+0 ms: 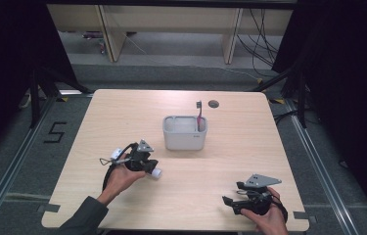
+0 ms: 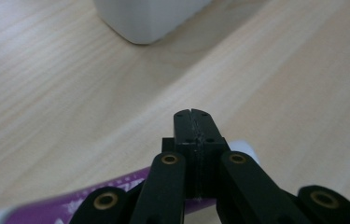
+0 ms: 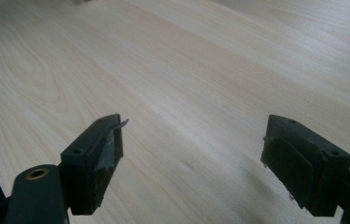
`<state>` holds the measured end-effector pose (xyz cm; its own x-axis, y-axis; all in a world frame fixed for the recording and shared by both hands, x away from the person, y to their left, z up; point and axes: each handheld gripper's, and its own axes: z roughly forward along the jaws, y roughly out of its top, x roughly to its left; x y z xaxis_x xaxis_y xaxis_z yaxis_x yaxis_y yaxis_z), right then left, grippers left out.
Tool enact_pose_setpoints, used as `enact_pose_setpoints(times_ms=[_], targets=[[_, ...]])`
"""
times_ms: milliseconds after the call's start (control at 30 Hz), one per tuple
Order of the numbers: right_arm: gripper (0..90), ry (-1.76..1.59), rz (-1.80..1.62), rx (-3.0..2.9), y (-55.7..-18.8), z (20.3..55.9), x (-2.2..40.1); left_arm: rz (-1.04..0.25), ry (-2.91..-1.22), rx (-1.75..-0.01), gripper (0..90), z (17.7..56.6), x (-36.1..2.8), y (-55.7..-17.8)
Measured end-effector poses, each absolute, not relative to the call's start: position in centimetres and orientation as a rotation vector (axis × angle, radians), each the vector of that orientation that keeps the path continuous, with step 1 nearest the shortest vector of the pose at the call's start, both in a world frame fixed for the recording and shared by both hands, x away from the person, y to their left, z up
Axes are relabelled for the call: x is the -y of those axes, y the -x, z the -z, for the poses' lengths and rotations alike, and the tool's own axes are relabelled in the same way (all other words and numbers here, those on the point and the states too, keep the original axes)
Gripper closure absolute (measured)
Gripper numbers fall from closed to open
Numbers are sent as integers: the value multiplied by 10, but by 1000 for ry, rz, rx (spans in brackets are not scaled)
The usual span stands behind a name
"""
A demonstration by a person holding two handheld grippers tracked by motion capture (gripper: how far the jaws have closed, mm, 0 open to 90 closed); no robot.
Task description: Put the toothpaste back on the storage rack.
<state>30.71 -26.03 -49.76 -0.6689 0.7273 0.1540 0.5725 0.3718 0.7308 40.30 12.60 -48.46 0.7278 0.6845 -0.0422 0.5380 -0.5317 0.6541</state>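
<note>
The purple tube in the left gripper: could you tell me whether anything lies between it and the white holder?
Nothing visible does. Bare table lies between the purple tube, held by the left gripper, and the white holder.

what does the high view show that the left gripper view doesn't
The high view alone takes in the toothbrush standing in the white holder, the right gripper with its fingers spread over bare wood, both hands and the floor beyond. The left gripper view alone gives a close look at the left gripper, shut on the flat end of a tube with a purple label. Both share the wooden table, the holder and the tube, whose white cap end pokes out of the gripper in the high view.
</note>
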Motion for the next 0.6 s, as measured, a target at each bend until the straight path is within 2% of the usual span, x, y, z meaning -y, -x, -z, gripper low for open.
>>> enact_pose_setpoints(times_ms=[233, 600], targets=[[210, -1168, -1176, -2431, -307, 497, 260, -280, -2292, -894, 893, 482, -139, -382], [210, -1157, -1180, -2436, -307, 498, 259, -276, -2266, -905, 886, 483, -159, -372]])
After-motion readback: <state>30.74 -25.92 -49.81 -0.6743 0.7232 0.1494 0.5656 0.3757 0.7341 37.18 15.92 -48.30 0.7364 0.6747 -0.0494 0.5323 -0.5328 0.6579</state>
